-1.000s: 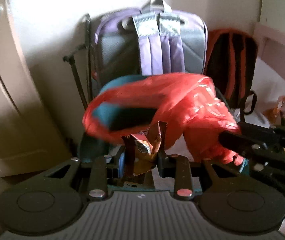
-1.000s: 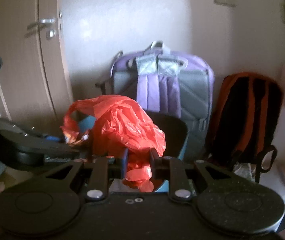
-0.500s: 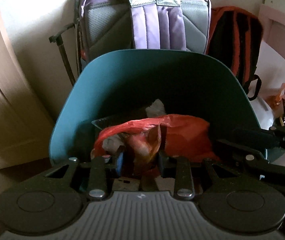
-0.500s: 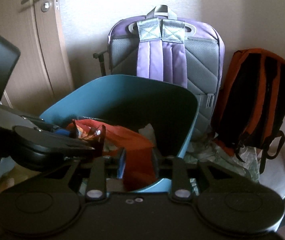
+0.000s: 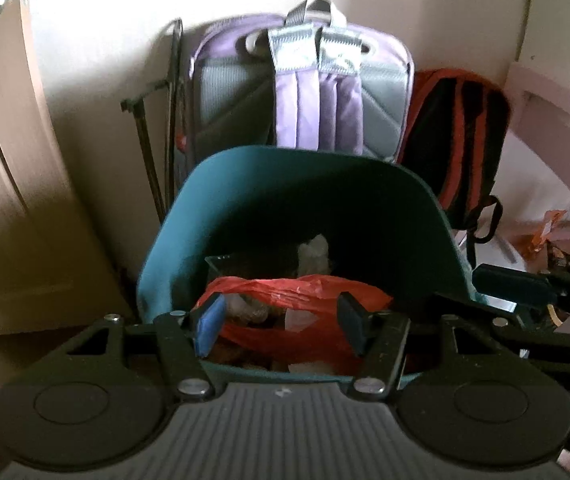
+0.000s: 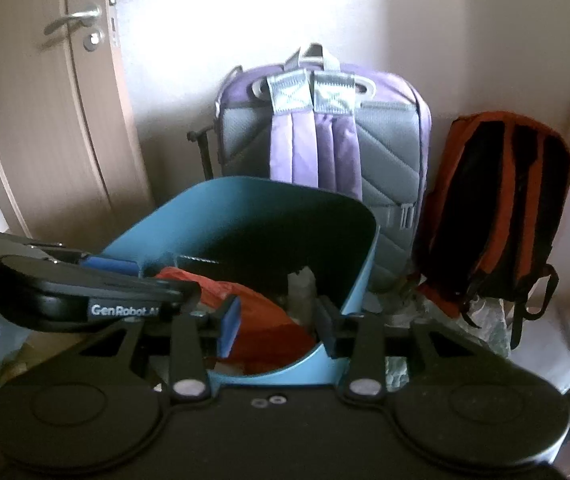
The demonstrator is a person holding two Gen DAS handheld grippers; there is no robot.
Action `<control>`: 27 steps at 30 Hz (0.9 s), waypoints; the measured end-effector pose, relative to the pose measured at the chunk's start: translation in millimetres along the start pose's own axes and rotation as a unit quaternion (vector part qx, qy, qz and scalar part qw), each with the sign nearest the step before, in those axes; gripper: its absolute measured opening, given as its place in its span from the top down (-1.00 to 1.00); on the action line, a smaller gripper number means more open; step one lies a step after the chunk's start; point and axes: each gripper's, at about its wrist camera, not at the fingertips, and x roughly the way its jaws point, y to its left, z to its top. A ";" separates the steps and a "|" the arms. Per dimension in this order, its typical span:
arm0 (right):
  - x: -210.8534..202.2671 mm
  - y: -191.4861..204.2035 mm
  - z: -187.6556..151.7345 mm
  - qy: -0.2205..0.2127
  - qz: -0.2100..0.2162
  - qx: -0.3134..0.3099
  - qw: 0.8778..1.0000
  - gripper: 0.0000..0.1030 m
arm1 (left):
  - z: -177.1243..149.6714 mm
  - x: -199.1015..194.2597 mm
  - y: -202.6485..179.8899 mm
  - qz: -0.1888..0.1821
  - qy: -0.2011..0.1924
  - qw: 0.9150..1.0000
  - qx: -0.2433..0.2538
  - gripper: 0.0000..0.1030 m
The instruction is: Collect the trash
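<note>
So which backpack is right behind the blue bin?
The purple and grey backpack. It leans on the wall straight behind the teal bin. The orange and black backpack stands off to the bin's right side.

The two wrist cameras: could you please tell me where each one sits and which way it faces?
Left wrist: on the left gripper, facing down into the teal bin; its opening fingers and the right gripper show.
Right wrist: on the right gripper, facing the bin from the right; its opening fingers and the left gripper show.
Shared: the bin, red bag, purple backpack.
</note>
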 end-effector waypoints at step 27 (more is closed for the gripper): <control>-127.0 14.1 -31.6 -0.083 0.037 -0.023 0.996 -0.11 | -67.7 -147.4 -17.5 -0.004 -0.126 0.992 0.027 -0.81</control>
